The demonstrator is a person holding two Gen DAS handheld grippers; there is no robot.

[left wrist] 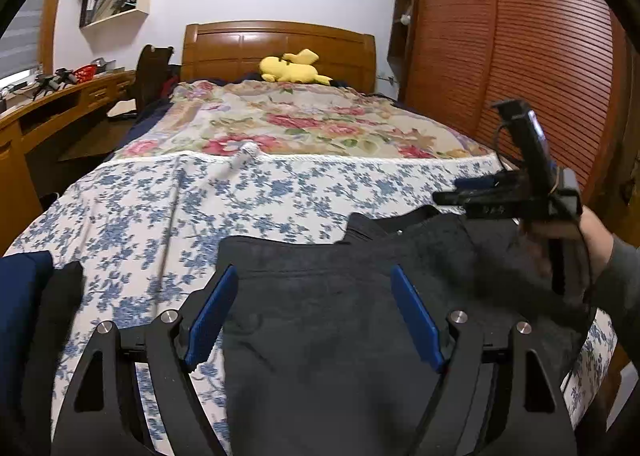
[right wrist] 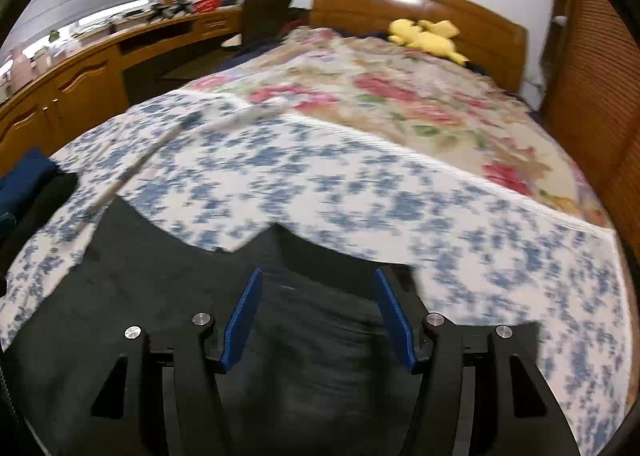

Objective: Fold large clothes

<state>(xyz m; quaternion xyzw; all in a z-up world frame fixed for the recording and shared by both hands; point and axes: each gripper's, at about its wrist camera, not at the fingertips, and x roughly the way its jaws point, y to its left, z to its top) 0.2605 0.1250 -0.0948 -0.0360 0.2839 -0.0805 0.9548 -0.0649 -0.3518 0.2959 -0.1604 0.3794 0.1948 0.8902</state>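
Observation:
A large dark grey garment (left wrist: 340, 336) lies spread on the near part of the bed, with its far edge stepped and one corner folded up. My left gripper (left wrist: 314, 272) hovers over the garment's left half, its blue pads wide apart with only cloth below them. In the right wrist view the same garment (right wrist: 120, 316) fills the foreground. My right gripper (right wrist: 318, 274) stands open above it near the far edge, nothing between the pads. A person's hand (left wrist: 592, 240) holds the right gripper at the garment's right side.
The bed carries a blue-flowered sheet (left wrist: 160, 207) and, further back, a rose-patterned blanket (left wrist: 300, 123) with a yellow plush toy (left wrist: 294, 67) by the headboard. A navy cloth (left wrist: 20, 296) lies at the near left. A wooden desk (left wrist: 60, 103) stands left, a slatted wardrobe (left wrist: 540, 55) right.

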